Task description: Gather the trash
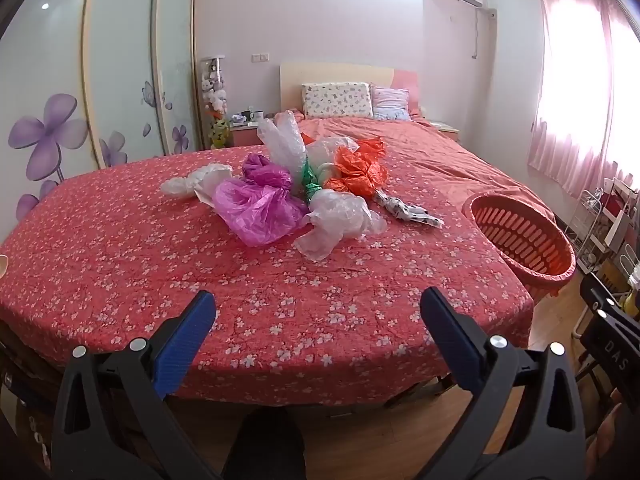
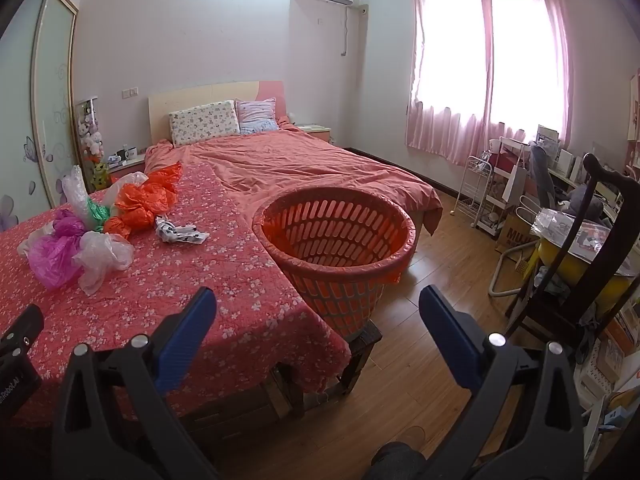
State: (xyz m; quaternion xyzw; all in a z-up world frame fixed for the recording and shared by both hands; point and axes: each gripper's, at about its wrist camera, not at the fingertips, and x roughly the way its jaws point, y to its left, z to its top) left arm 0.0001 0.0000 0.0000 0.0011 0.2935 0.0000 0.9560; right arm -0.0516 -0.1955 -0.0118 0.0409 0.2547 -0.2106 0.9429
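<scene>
Floral red cloth [image 1: 120, 264] covers the table; orange basket [image 2: 336, 240] sits off its right edge. Plastic bags [image 1: 280, 192] piled mid-cloth, touching. Left gripper [image 1: 318, 312] and right gripper [image 2: 318, 312] both gape wide, holding nothing.

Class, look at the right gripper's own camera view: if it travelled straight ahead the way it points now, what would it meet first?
Most likely the orange basket, which sits dead ahead between the open fingers of the right gripper. Nothing visible lies in between, though depth is hard to judge.
</scene>
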